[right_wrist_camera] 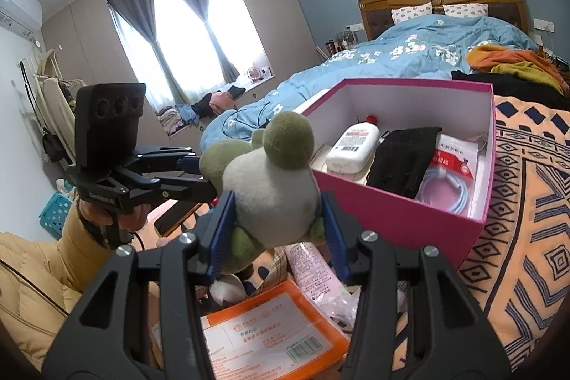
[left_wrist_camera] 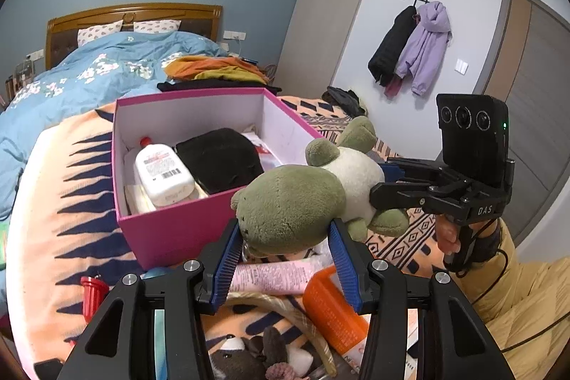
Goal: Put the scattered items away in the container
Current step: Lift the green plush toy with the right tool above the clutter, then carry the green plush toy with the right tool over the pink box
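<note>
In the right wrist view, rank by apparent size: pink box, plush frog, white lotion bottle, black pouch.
1. pink box
2. plush frog, though it sits closest to the camera, which inflates it
3. black pouch
4. white lotion bottle; the pouch and bottle look close, so their order is unsure.

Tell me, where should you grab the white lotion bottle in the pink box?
Grip the white lotion bottle across its wide flat body, coming straight down from above. It lies on its back with the label up and its red cap toward the far wall, so the narrow sides are free. The black pouch crowds one side, so probably aim near the cap end.
</note>
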Action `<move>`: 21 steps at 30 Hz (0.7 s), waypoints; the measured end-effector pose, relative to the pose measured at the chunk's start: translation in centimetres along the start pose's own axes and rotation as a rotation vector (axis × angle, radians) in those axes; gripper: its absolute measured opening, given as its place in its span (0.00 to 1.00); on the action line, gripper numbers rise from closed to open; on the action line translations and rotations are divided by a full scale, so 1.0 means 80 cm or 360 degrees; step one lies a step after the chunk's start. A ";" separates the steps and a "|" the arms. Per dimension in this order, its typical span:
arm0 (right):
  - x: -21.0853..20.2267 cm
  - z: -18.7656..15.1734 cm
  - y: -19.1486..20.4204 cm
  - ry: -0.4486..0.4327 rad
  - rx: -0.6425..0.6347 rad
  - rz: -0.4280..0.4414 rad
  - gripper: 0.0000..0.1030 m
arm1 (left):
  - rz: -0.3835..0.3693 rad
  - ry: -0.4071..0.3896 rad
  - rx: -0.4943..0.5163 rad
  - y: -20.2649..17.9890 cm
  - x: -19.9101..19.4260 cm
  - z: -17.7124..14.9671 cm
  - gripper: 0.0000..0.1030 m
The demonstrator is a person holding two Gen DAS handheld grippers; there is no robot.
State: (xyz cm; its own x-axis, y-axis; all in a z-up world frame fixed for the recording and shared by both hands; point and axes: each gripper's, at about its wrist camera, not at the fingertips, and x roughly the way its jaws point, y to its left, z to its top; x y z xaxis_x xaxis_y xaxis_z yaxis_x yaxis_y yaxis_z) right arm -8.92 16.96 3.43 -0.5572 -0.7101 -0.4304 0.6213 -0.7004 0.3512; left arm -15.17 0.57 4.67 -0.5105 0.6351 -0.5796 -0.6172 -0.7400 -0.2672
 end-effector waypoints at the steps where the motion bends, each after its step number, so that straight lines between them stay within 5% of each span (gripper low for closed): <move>1: -0.002 0.001 -0.001 -0.0009 0.0001 0.0001 0.49 | 0.0003 -0.0004 0.0006 -0.001 0.000 0.002 0.49; 21: -0.034 0.053 -0.015 -0.0160 -0.0030 -0.0037 0.49 | 0.0022 -0.0120 0.0079 -0.013 0.001 0.072 0.49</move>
State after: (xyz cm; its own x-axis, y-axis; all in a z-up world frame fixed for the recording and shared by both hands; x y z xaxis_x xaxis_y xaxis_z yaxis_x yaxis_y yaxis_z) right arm -10.48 19.44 7.68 -0.6235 -0.6979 -0.3524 0.6173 -0.7160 0.3260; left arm -18.02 2.66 9.36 -0.5616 0.6411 -0.5231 -0.6377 -0.7382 -0.2200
